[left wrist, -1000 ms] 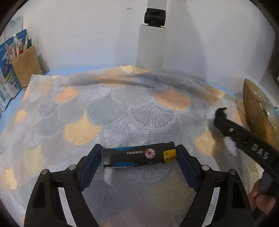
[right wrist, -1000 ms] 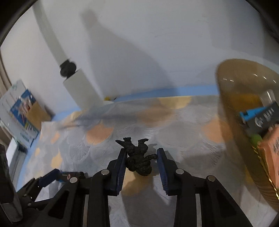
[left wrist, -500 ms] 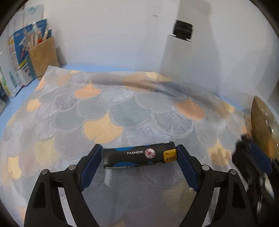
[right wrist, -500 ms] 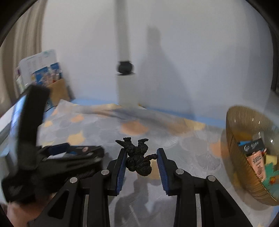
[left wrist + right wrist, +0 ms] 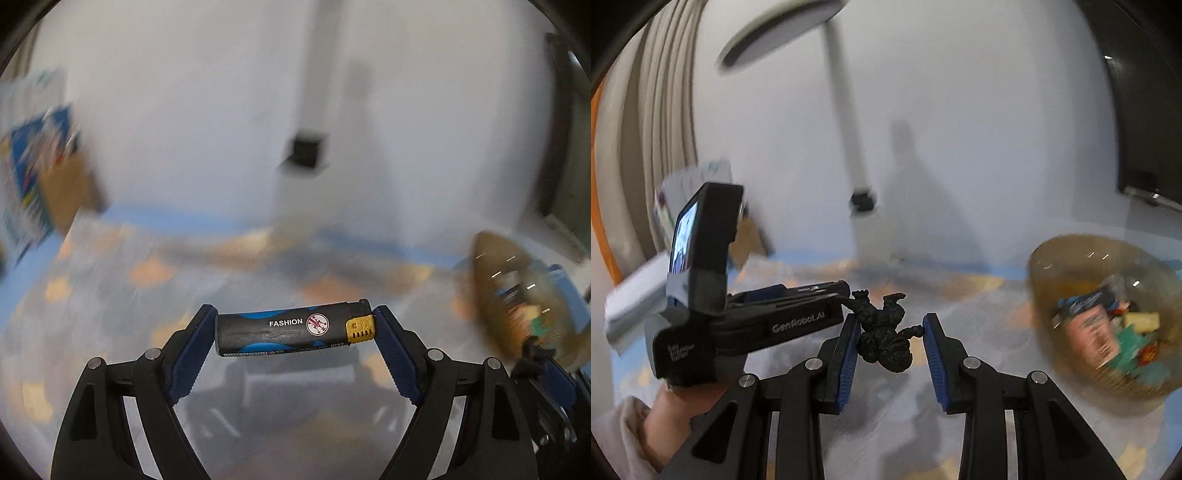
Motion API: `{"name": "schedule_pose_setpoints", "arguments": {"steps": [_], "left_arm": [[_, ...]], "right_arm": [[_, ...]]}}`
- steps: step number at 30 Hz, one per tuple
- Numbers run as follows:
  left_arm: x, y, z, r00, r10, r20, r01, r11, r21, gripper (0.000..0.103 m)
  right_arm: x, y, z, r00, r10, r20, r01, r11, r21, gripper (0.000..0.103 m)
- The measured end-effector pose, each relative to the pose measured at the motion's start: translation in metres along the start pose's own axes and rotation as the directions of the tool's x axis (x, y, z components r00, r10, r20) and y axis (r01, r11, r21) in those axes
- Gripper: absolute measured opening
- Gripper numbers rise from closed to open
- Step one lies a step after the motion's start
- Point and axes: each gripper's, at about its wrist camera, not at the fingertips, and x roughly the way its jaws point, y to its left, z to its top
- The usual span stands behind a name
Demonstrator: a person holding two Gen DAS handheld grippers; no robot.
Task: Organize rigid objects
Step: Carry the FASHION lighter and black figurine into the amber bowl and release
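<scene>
My left gripper point(image 5: 295, 326) is shut on a black and blue lighter point(image 5: 293, 328) with a gold cap, held crosswise by its two ends above the table. In the right wrist view my right gripper point(image 5: 888, 334) is shut on a small black figurine point(image 5: 882, 338), lifted off the cloth. The left gripper point(image 5: 831, 290) shows there too, side on at the left, in a person's hand point(image 5: 670, 410). An amber glass bowl point(image 5: 1067, 258) with several packets and small items stands to the right; in the left wrist view the same bowl point(image 5: 491, 280) is a blur at the right edge.
A cloth with a fan pattern point(image 5: 979, 332) covers the blue table. A white lamp post point(image 5: 849, 122) with a black clamp stands at the back wall. A brown paper bag and a blue box point(image 5: 40, 177) sit at the back left.
Both grippers have risen and tipped up, so more wall shows. The right gripper has swung toward the bowl, which is now nearer in its view. Each keeps its object.
</scene>
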Motion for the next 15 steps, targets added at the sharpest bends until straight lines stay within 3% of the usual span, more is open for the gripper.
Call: {"name": "schedule_pose_setpoints", "arguments": {"steps": [4, 8, 11, 15], "left_arm": [[-0.005, -0.05, 0.044, 0.993, -0.101, 0.058, 0.096, 0.992, 0.077, 0.083], [0.0, -0.112, 0.077, 0.973, -0.224, 0.06, 0.211, 0.962, 0.172, 0.083], [0.01, -0.149, 0.089, 0.949, -0.313, 0.029, 0.303, 0.936, 0.178, 0.083], [0.031, -0.192, 0.092, 0.931, -0.364, -0.034, 0.363, 0.912, 0.191, 0.083]], "right_arm": [[-0.016, -0.036, 0.037, 0.999, -0.03, 0.042, 0.029, 0.999, 0.027, 0.034], [-0.027, -0.078, 0.061, 0.995, -0.09, 0.045, 0.087, 0.995, 0.058, 0.034], [-0.035, -0.111, 0.069, 0.99, -0.14, 0.028, 0.137, 0.987, 0.081, 0.034], [-0.044, -0.153, 0.069, 0.977, -0.212, -0.009, 0.212, 0.97, 0.117, 0.034]]}}
